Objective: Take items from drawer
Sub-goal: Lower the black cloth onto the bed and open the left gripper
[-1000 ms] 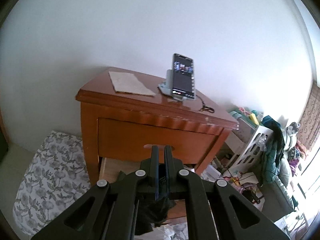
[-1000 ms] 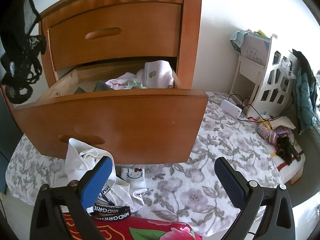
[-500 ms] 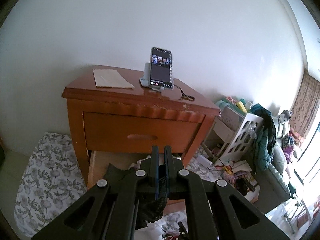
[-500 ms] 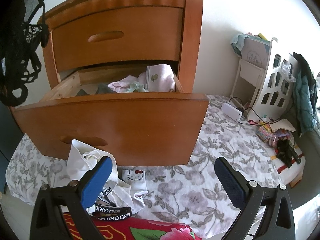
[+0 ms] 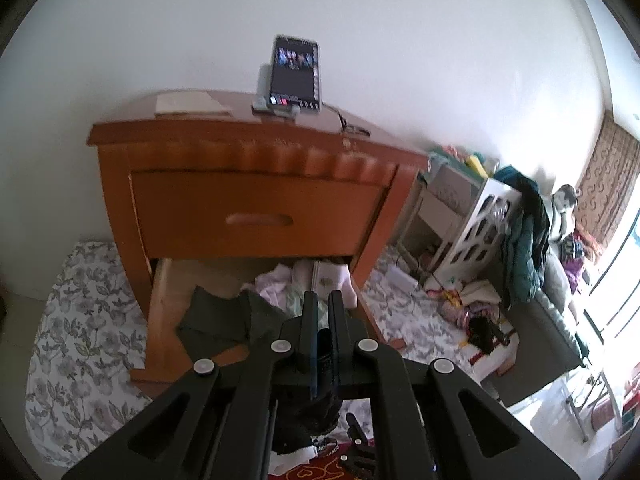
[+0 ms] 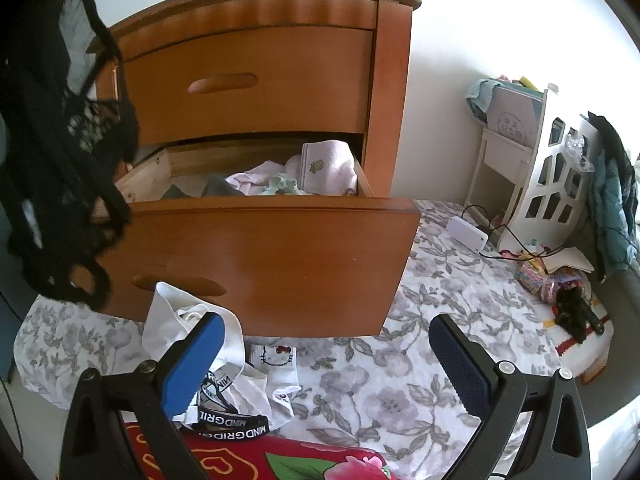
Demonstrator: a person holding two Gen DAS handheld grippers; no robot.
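Bedroom floor, wooden nightstand (image 6: 256, 92) with its lower drawer (image 6: 256, 264) pulled out.
Left tongs (image 5: 323, 332) clamp a black lace garment (image 6: 68, 184); right tongs (image 6: 324, 360) gape wide, empty.

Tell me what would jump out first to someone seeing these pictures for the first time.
Probably the open lower drawer of the wooden nightstand, pulled out over the floral sheet, with pink and pale clothes heaped at its right end. Next, the black lace garment hanging at the left of the right wrist view, pinched in the shut left gripper. A phone on a stand stands on the nightstand's top.
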